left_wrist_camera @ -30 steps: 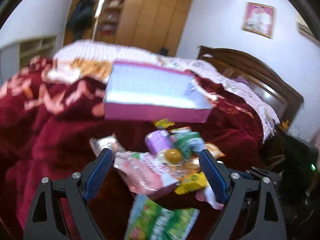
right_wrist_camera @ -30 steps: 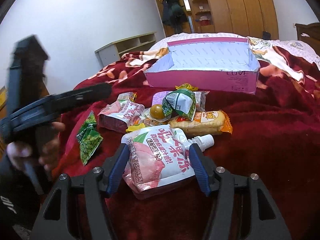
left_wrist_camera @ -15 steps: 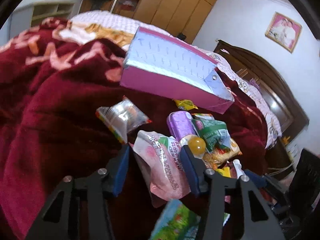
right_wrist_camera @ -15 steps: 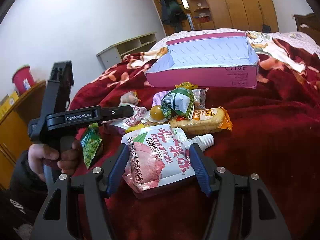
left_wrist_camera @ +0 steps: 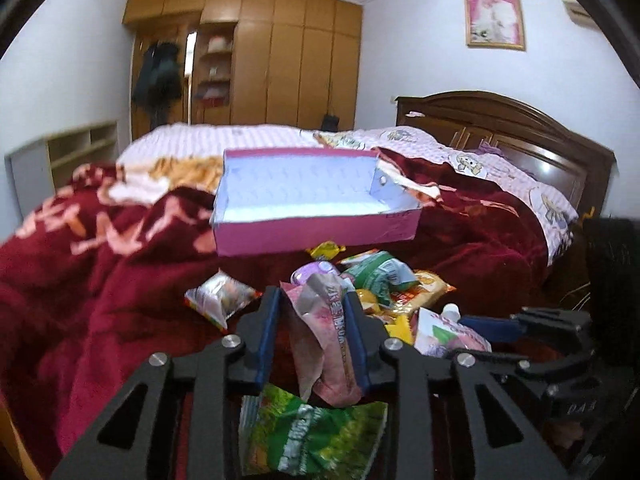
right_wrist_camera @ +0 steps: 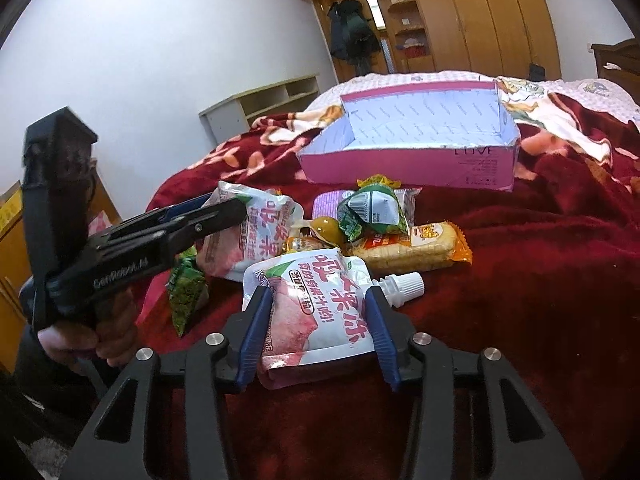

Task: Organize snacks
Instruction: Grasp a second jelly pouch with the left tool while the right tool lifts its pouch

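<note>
Left gripper is closing down to a narrow gap with a pink jelly pouch crumpled between its blue pads, so it's got that one pinched, tilted slightly downward over a green snack bag lying nearest on the red blanket. Right gripper sits lower right, jaws about mid-width and closing on a second pink pouch with a white cap, both pads against its sides; the pouch lies flat on the blanket. A hand grips the left tool's handle. Just past them is the snack pile: yellow wafer pack, green-and-white packet, round jelly cup. Farther back, the open pink box rests on the bed, apart from the pile.
</note>
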### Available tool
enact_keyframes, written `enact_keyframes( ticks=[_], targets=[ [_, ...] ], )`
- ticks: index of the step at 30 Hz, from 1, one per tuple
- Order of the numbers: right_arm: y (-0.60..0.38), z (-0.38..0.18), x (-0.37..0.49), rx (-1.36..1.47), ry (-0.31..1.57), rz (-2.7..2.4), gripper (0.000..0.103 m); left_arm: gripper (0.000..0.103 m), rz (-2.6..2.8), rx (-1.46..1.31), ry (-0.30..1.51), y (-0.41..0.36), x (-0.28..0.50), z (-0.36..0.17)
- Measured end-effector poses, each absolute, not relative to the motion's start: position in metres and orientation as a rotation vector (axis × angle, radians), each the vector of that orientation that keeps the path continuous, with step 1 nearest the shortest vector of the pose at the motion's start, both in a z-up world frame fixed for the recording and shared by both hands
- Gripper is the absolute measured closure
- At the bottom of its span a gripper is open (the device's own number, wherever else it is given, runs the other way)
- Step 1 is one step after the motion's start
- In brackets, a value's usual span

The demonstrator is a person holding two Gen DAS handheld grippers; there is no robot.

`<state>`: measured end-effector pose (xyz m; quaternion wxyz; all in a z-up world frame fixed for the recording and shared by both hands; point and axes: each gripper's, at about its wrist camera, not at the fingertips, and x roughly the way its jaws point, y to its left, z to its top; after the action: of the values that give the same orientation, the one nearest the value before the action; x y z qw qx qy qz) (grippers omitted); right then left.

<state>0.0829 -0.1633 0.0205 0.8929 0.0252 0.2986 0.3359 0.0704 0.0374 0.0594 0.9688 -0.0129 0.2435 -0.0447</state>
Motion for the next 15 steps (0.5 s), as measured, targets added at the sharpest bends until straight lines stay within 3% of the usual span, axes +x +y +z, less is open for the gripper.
enact_keyframes(
  ticks=[15],
  targets=[
    [-0.188,0.042,0.083,0.17,0.527,0.709,0.054,0.073,-0.057,-0.006,0.295,0.025,0.043,0.084]
  ],
)
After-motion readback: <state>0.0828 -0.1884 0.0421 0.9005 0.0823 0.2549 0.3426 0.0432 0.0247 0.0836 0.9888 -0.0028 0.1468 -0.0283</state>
